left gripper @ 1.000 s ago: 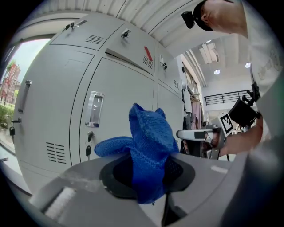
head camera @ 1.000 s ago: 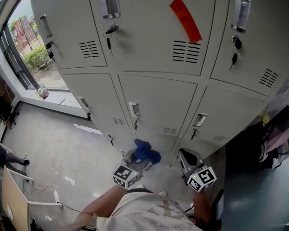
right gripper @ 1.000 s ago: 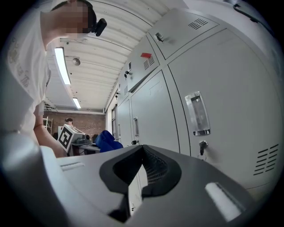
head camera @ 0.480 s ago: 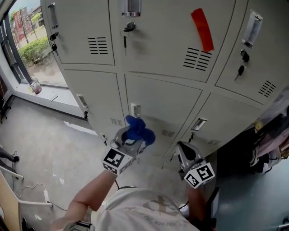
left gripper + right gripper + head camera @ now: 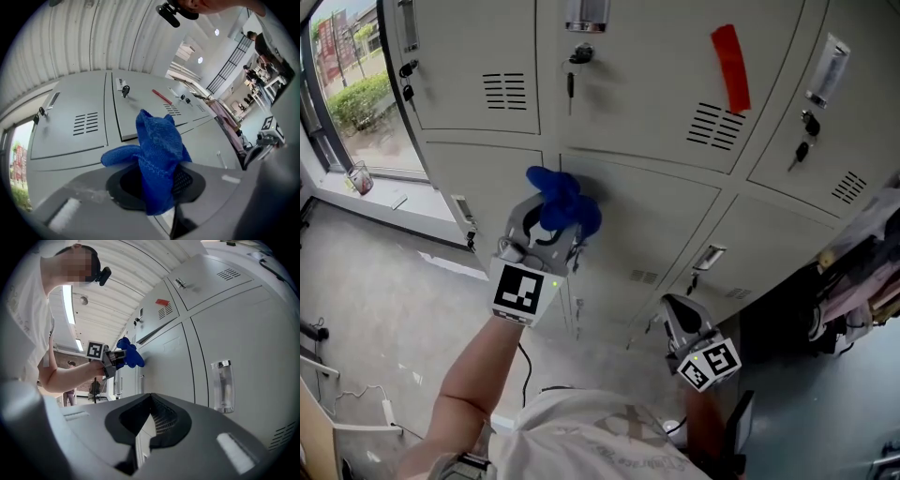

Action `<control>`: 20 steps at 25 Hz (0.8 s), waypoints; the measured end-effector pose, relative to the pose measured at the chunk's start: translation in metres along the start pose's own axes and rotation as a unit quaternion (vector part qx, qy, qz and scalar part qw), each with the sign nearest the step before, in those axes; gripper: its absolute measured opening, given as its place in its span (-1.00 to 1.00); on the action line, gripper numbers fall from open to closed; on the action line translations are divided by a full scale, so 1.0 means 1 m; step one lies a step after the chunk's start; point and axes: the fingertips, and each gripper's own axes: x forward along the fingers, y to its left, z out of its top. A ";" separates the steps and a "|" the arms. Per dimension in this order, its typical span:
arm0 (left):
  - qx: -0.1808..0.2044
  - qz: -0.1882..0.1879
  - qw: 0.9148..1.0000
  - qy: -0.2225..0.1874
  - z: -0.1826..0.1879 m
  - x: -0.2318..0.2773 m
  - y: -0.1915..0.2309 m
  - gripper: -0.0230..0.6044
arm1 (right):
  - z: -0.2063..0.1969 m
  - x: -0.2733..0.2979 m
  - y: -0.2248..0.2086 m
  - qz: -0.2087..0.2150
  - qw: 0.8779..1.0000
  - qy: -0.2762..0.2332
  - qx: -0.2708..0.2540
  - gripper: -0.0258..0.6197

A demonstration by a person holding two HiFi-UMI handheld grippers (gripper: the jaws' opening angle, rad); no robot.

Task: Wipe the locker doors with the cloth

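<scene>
A crumpled blue cloth [image 5: 562, 202] is clamped in my left gripper [image 5: 551, 225], which is shut on it. The cloth sits at or very close to the top left corner of the middle grey locker door [image 5: 666, 225]; contact cannot be told. In the left gripper view the cloth [image 5: 157, 140] sticks out past the left gripper [image 5: 157, 180] toward the lockers. My right gripper [image 5: 675, 314] hangs lower, in front of the bottom lockers, shut and empty. The right gripper view shows the right gripper [image 5: 150, 401] pointing along the locker fronts, with the cloth [image 5: 130, 355] further off.
A strip of red tape [image 5: 731, 66] is stuck on the upper door. Keys [image 5: 572, 70] hang from the upper locks. A window [image 5: 347, 84] lies to the left, above a grey floor [image 5: 384, 309]. Dark clutter [image 5: 853, 281] stands at the right.
My left gripper has risen with the cloth from beside the bottom lockers up to the middle door's top left corner. The right gripper has barely moved.
</scene>
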 end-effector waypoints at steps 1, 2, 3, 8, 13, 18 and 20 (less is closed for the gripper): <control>0.016 0.007 1.000 0.004 0.002 0.002 0.006 -0.58 | 0.000 -0.001 -0.001 -0.003 1.000 0.000 -0.001 -0.90; 0.034 0.014 0.999 0.012 0.002 0.004 0.012 -0.58 | 0.001 -0.003 -0.002 -0.007 1.000 0.000 -0.002 -0.90; 0.050 0.020 0.998 0.022 0.002 0.006 0.017 -0.59 | 0.002 -0.005 -0.003 -0.010 1.000 0.000 -0.002 -0.90; 0.115 0.034 0.990 0.073 -0.009 0.018 0.034 -0.59 | 0.003 -0.011 -0.007 -0.023 1.000 0.002 -0.004 -0.90; 0.147 0.053 0.983 0.096 -0.023 0.029 0.040 -0.58 | 0.002 -0.015 -0.006 -0.029 1.000 0.001 -0.003 -0.90; 0.162 0.064 0.980 0.093 -0.022 0.031 0.035 -0.58 | -0.002 -0.020 -0.010 -0.039 0.999 0.003 0.002 -0.90; 0.157 0.062 0.981 0.094 -0.022 0.033 0.034 -0.58 | -0.003 -0.020 -0.009 -0.039 0.999 0.003 0.005 -0.90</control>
